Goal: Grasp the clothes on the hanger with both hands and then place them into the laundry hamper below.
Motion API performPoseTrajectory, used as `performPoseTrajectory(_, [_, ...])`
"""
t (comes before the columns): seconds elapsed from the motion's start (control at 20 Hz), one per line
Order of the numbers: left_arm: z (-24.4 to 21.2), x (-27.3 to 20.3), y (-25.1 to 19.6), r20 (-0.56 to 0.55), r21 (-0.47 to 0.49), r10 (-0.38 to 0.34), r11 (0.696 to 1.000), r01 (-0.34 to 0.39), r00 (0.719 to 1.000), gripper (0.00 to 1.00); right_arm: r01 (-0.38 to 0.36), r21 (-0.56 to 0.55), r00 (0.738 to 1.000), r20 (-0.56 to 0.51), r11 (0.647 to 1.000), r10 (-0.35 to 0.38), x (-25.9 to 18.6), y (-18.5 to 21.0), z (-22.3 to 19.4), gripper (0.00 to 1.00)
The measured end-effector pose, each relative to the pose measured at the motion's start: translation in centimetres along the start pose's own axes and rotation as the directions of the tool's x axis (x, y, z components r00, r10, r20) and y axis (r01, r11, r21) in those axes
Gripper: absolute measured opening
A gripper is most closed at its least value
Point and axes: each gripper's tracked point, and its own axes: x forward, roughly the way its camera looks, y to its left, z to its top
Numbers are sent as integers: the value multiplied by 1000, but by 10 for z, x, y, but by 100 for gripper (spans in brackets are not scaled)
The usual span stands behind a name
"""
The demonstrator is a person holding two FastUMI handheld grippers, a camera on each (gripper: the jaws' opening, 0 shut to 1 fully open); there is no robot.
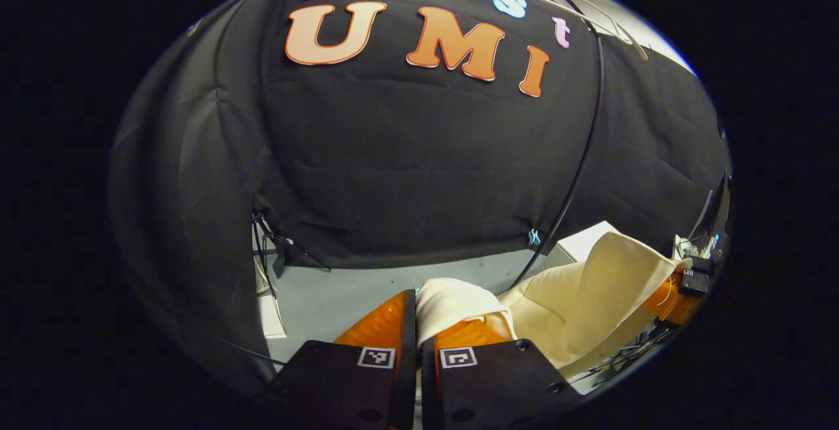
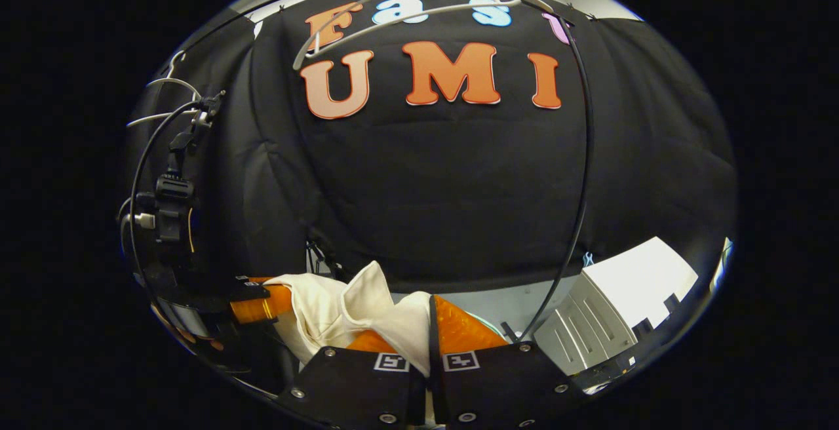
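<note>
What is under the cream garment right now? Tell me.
Under the cream garment, both grippers, left and right, pinch its cloth. Grey floor shows beyond; directly beneath is hidden.

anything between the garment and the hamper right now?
Can't tell: the hamper isn't identifiable in either view. The cream garment is off the white hanger and stretched between both grippers; jaws of the left gripper and right gripper are closed on cloth. A black cable hangs just beyond it.
</note>
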Motion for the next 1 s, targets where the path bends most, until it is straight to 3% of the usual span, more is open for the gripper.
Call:
performPoseTrajectory(0.2, [-17,13,5,-44,7,6,1000,-5,999,13,47,52,995,-92,998,-42,15,-23,-43,13])
performPoseTrajectory(0.25, [-22,15,7,-57,11,13,1000,-12,998,13,54,62,992,-117,997,-47,18,-27,-52,7])
performPoseTrajectory(0.35, [-36,20,10,-92,5,16,1000,-15,996,15,73,67,985,-163,995,-62,26,-32,-71,8])
performPoseTrajectory(0.45, [-53,27,11,-144,-5,10,1000,-10,990,22,91,66,975,-208,994,-76,31,-36,-90,11])
performPoseTrajectory(0.5, [-65,28,13,-178,-4,13,1000,-14,984,31,99,60,967,-243,993,-82,29,-40,-103,12])
performPoseTrajectory(0.6, [-75,28,16,-214,-2,14,1000,-15,977,47,99,53,958,-276,994,-81,30,-40,-115,29])
performPoseTrajectory(0.65, [-79,29,19,-226,-2,20,1000,-22,974,55,92,51,956,-283,994,-74,28,-36,-119,46])
performPoseTrajectory(0.7, [-83,29,21,-241,-7,24,1000,-26,970,65,83,49,953,-296,995,-65,27,-34,-122,57])
performPoseTrajectory(0.75, [-86,28,23,-251,-15,30,999,-35,968,75,83,46,949,-310,995,-65,27,-34,-128,80])
performPoseTrajectory(0.8, [-90,27,24,-260,-21,32,999,-38,965,96,83,47,945,-321,995,-64,26,-34,-136,80])
performPoseTrajectory(0.85, [-93,25,26,-266,-25,36,999,-44,963,94,83,52,941,-332,995,-61,25,-32,-139,88])
performPoseTrajectory(0.95, [-97,22,31,-270,-31,46,998,-57,962,94,84,65,936,-349,994,-56,22,-32,-143,93])
performPoseTrajectory(1.0, [-99,19,30,-271,-33,43,998,-54,962,89,86,68,934,-352,994,-57,22,-31,-142,93])
